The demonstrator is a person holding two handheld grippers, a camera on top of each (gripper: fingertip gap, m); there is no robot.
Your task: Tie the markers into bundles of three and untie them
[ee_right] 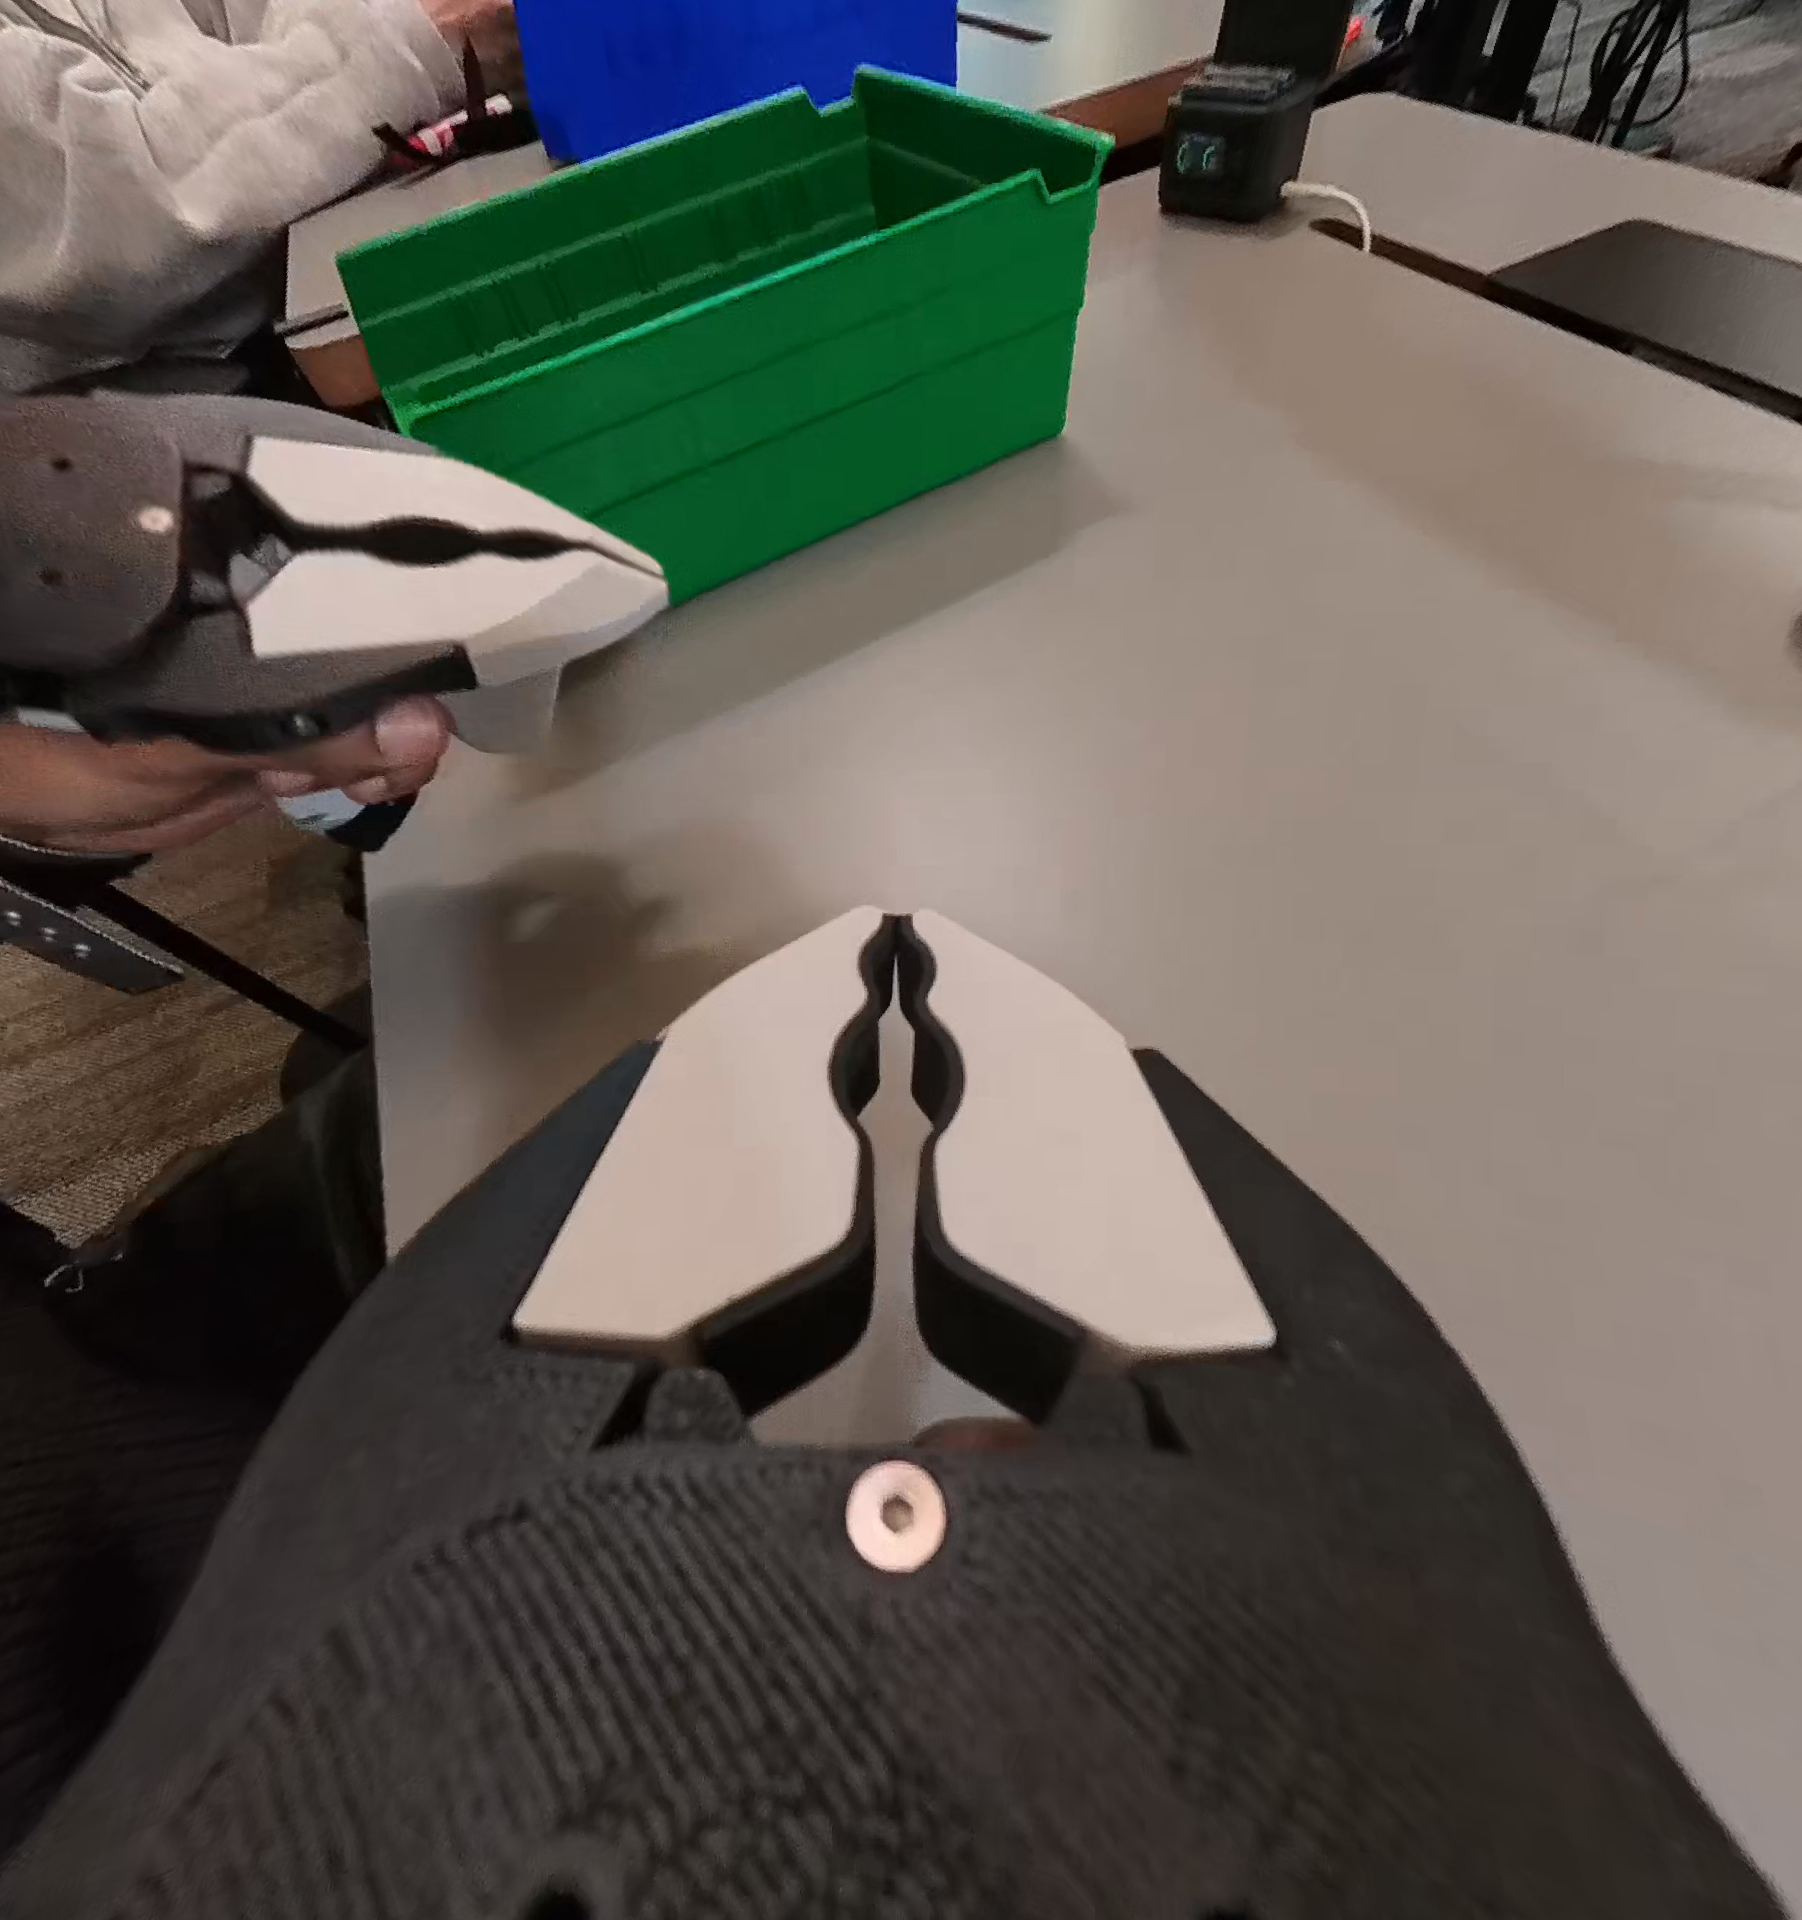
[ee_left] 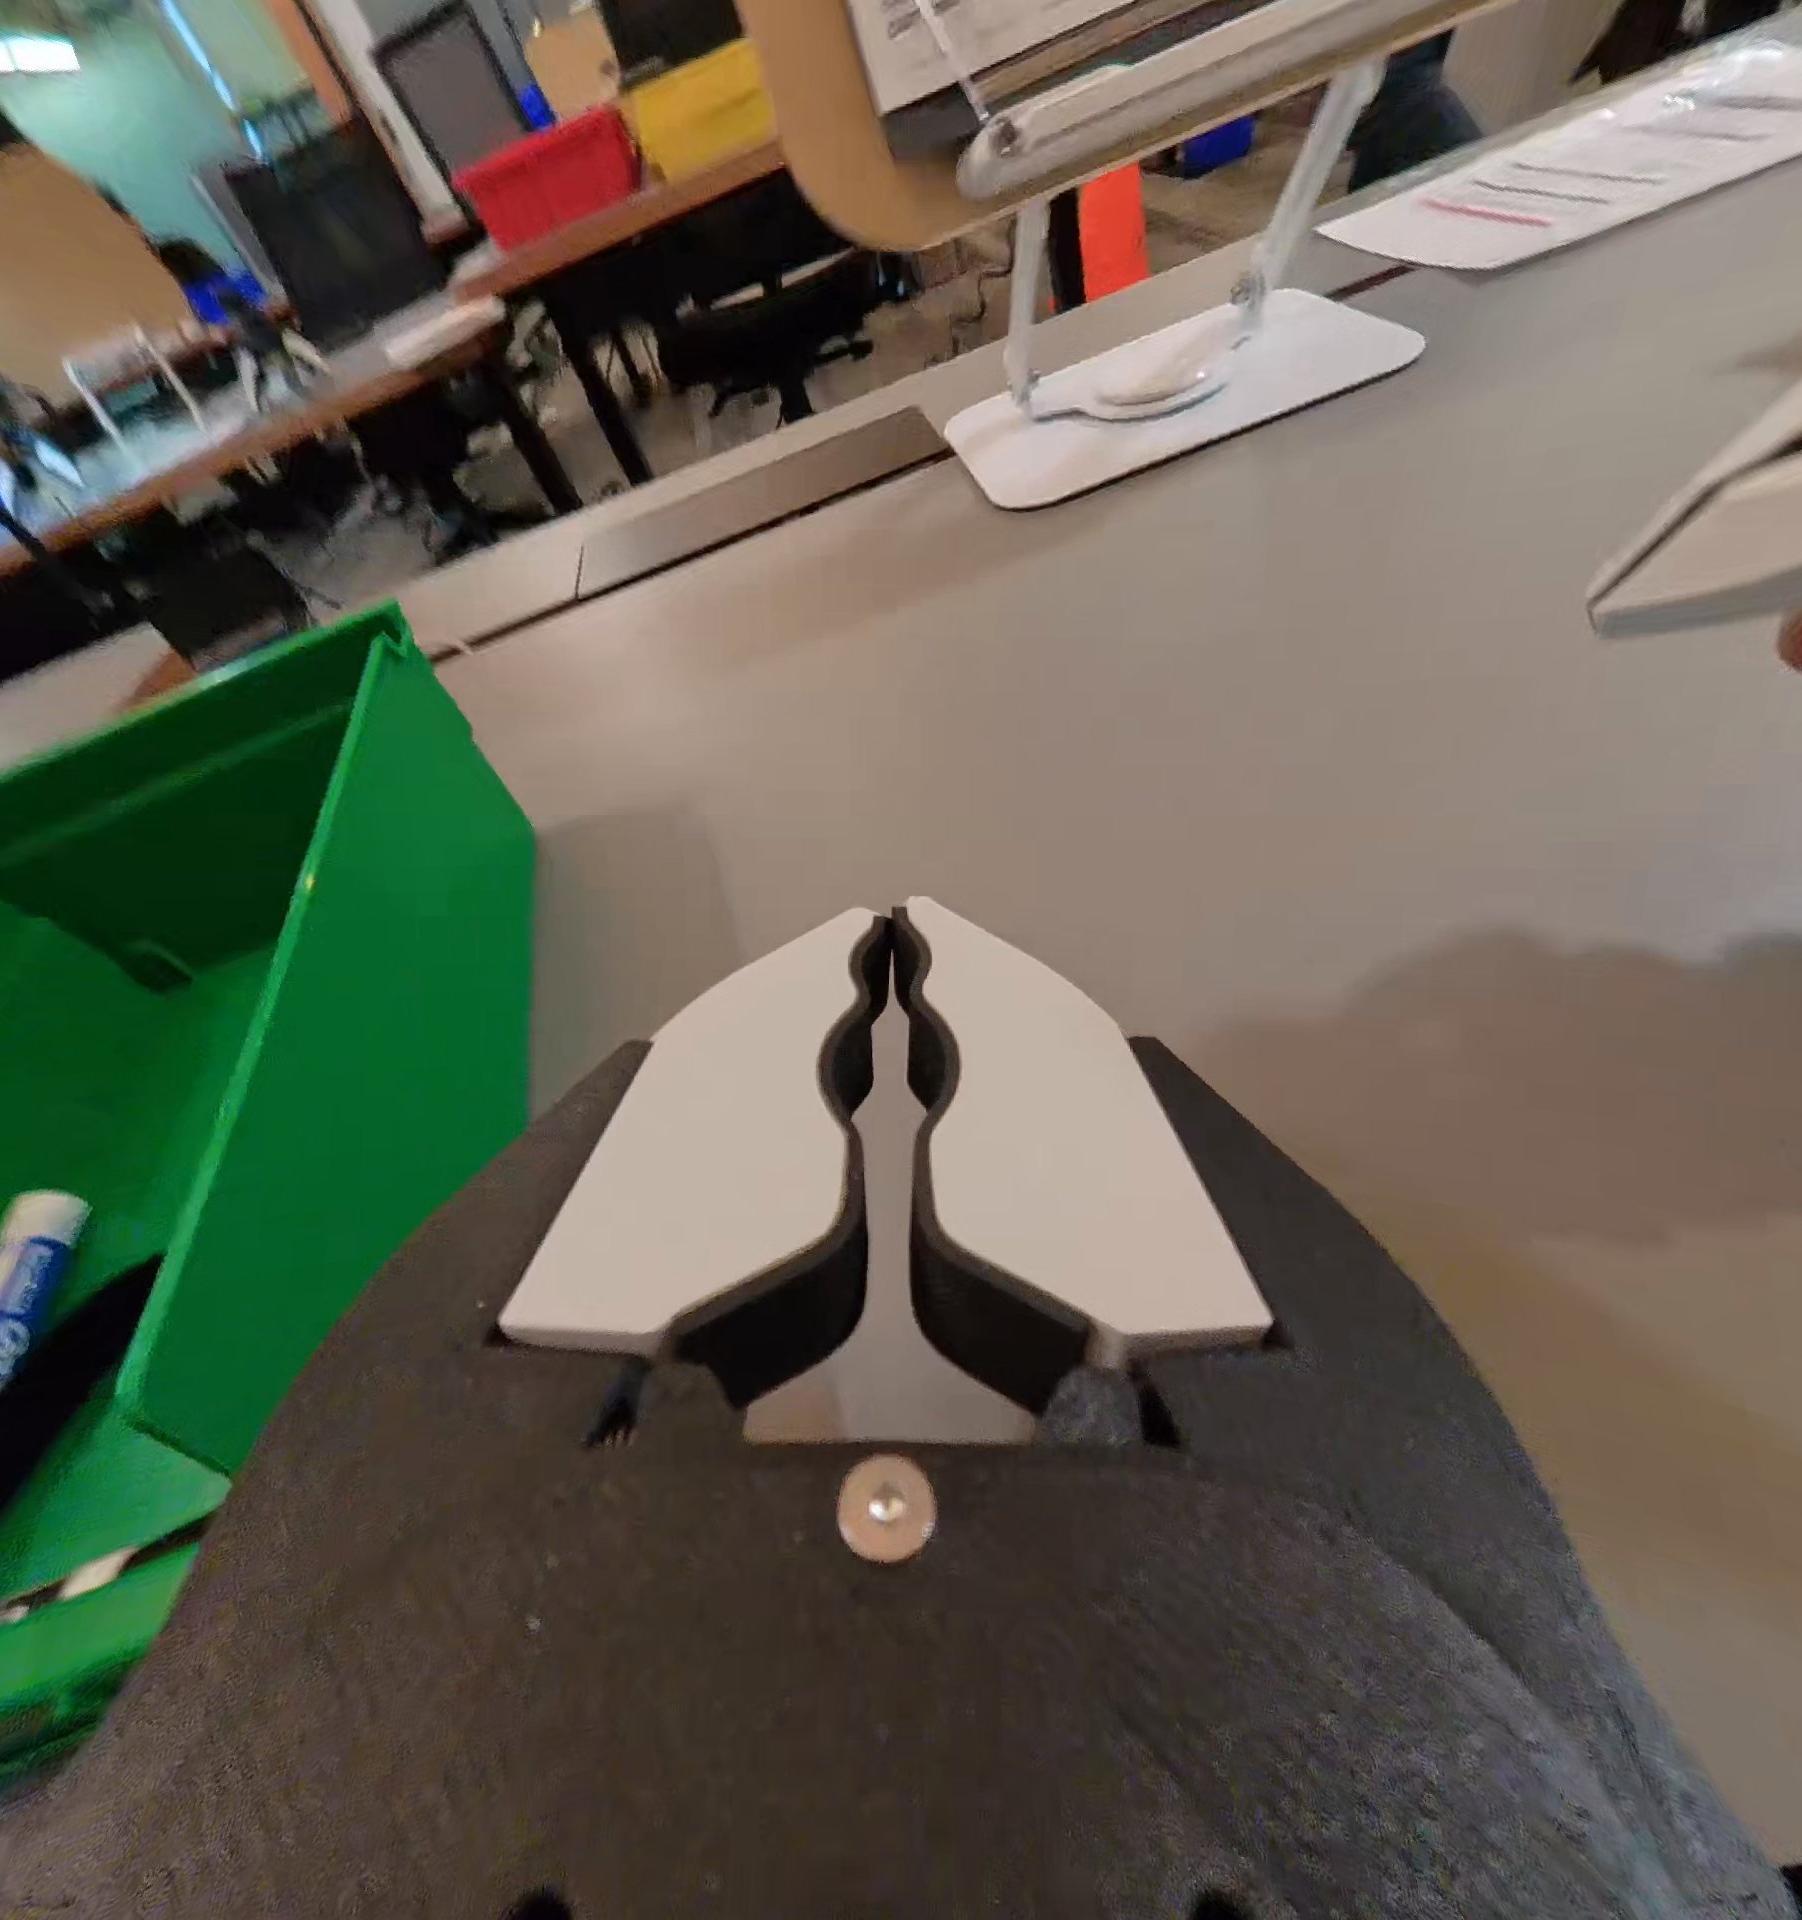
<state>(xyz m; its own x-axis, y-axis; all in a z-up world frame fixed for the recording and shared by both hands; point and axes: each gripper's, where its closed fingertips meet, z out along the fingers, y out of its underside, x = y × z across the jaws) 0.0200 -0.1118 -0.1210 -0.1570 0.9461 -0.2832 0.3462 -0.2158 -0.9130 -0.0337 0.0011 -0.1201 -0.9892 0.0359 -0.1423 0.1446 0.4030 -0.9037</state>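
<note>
My left gripper (ee_left: pixel 895 912) is shut and empty, held above the grey table (ee_left: pixel 1136 748) just right of a green plastic bin (ee_left: pixel 357 1018). A white marker (ee_left: pixel 3 1320) and a dark object lie inside the bin. My right gripper (ee_right: pixel 895 920) is shut and empty over the table's near left part. In the right wrist view the left gripper (ee_right: pixel 648 566) shows at the left, held by a hand, its tips close to the green bin (ee_right: pixel 751 416). The right gripper's edge (ee_left: pixel 1728 520) shows at the right of the left wrist view.
A white stand base (ee_left: pixel 1188 395) with a raised board stands at the table's far side, papers (ee_left: pixel 1603 166) beyond it. A black device (ee_right: pixel 1229 156) with a cable sits at the far edge. A person in a grey sleeve (ee_right: pixel 149 156) sits behind the bin, beside a blue bin (ee_right: pixel 731 52). Tip to tip, the grippers are about 12 centimetres apart.
</note>
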